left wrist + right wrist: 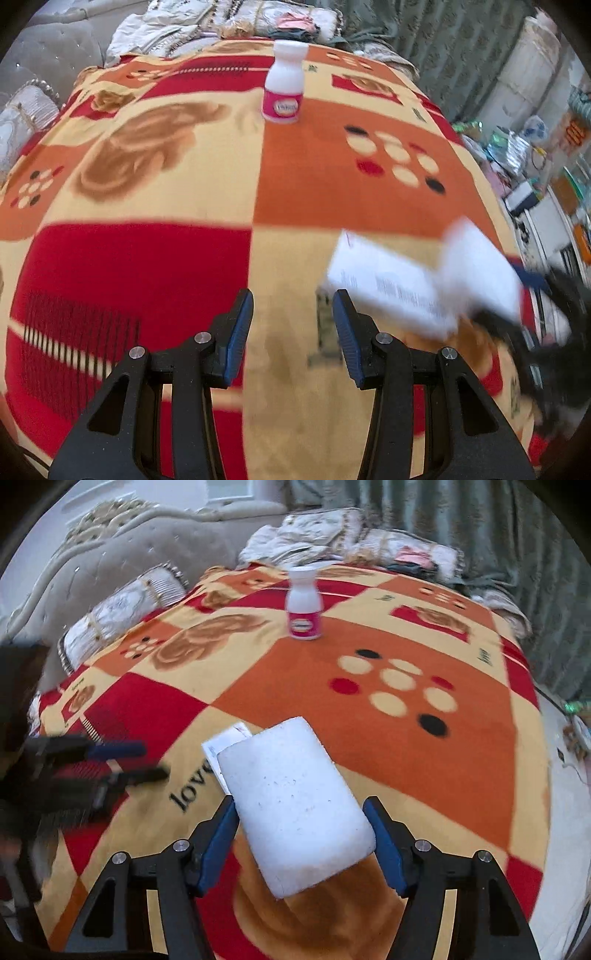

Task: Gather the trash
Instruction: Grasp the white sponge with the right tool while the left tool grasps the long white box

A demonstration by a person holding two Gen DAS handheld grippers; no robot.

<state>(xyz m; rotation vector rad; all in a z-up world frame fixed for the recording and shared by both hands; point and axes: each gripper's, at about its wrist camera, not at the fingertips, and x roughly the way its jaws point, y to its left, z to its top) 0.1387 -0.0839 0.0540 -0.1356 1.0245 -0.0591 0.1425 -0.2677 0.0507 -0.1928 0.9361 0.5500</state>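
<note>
Two trash bits left on the patterned red-orange blanket: white foam block w/ paper near its front edge, between your right gripper pads, grip unclear; white pink-label bottle stands toward far edge. Left gripper spread, empty.

A home bedroom is being shown. A bed is being covered by a fleece blanket patterned in red, orange and cream, with the word "love" printed on it. A tufted grey headboard is being seen beyond the blanket's far left corner, with frilled pillows lying against it. Green patterned curtains are hanging behind the far edge, and cluttered household goods are being seen past the right edge.
</note>
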